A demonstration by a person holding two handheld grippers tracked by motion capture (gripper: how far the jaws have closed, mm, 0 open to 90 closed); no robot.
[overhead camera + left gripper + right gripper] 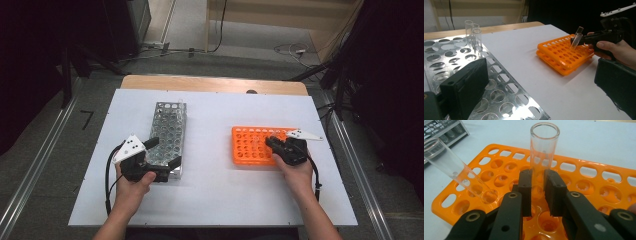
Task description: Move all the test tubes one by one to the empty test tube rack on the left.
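Right gripper: jaws closed tight on a clear glass tube, gripped low on its body, standing upright over the orange rack, open mouth up. A second tube leans in a hole of the same rack, just beside the gripper. The orange rack lies on the right of the white table. Left gripper: jaws spread wide, nothing between them, poised over the near end of the metal rack on the left. Three empty tubes stand at that rack's far end.
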